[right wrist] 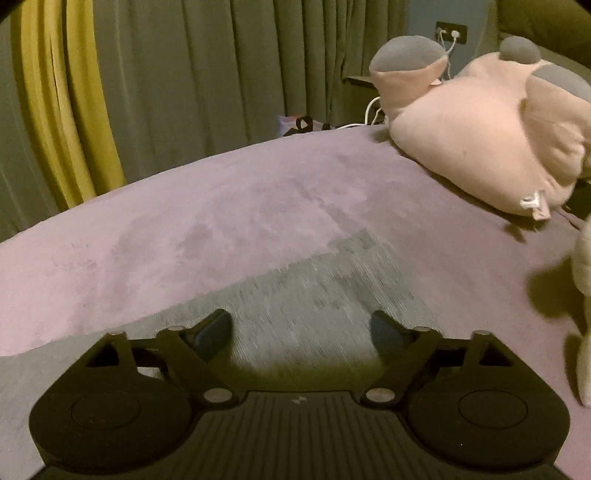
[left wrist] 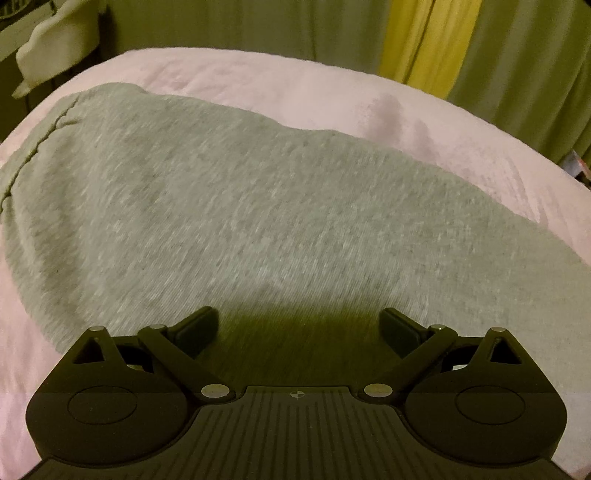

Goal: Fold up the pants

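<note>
Grey knit pants (left wrist: 236, 206) lie spread flat on a pink bed cover (left wrist: 332, 88), with the seamed waist end at the far left. My left gripper (left wrist: 299, 325) is open and empty, its jaws wide apart just above the near part of the pants. In the right wrist view, one end of the pants (right wrist: 325, 295) lies on the pink cover (right wrist: 184, 229), its corner pointing away. My right gripper (right wrist: 301, 328) is open and empty, low over that end of the fabric.
A pink and grey plush toy (right wrist: 480, 122) lies on the bed at the far right, with another pale plush (right wrist: 585, 295) at the right edge. Green and yellow curtains (right wrist: 166, 74) hang behind the bed. A wall socket with white cables (right wrist: 450, 33) is beyond the plush.
</note>
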Available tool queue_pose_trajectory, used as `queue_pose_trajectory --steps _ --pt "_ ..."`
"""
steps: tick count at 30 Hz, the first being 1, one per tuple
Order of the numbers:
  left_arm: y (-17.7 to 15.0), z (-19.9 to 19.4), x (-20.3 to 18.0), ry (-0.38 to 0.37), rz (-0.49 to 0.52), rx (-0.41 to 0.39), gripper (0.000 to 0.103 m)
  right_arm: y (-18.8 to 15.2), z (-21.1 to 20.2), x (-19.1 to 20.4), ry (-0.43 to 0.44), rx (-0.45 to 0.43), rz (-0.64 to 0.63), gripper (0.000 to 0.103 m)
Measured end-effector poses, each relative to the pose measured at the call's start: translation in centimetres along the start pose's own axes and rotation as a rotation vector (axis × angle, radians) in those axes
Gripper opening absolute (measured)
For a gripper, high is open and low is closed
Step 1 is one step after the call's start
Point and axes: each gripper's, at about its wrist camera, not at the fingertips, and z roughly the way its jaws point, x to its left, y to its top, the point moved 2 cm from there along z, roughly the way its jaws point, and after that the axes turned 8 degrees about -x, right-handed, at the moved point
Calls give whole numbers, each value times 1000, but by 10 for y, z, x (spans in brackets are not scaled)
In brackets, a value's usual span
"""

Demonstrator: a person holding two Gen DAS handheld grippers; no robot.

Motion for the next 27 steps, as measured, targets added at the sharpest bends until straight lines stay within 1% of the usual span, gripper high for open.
queue_pose_trajectory --steps 1,2,6,10,11,13,14,16,18,19,20,23,25,27 --pt "-1 0 0 1 1 0 100 -2 3 3 2 -6 -18 96" --pt "-1 -1 0 2 2 -1 100 -4 4 4 -2 -9 -29 98" --pt "-1 0 -1 2 4 1 100 -2 4 9 -16 -21 -29 99" --pt "0 -1 0 -6 -12 2 100 5 -3 14 -20 8 -54 99" --pt "0 -1 0 -8 -15 2 100 6 -10 15 -14 0 -59 99" --pt "1 -1 0 -10 -18 2 100 0 -30 21 29 -36 -61 99" --pt "0 -1 0 -11 -18 1 100 -4 -38 26 48 -30 -70 99" --pt "0 -2 0 -14 -17 1 100 -19 -46 38 79 15 -100 99" --pt "0 -3 2 -18 -20 1 100 -38 -43 51 93 72 -142 99" --pt "0 -4 3 -20 -22 2 100 -42 -42 52 83 52 -142 99" --pt "0 -5 3 -20 -25 2 100 -43 -39 51 98 28 -133 99" --pt "1 -4 3 -17 -31 5 100 -33 -21 36 149 37 -29 99" --pt "1 -3 2 -10 -28 10 100 -28 -14 29 99 -17 -27 99" --pt "0 -3 1 -4 -19 10 100 -26 -13 22 69 -37 13 99"
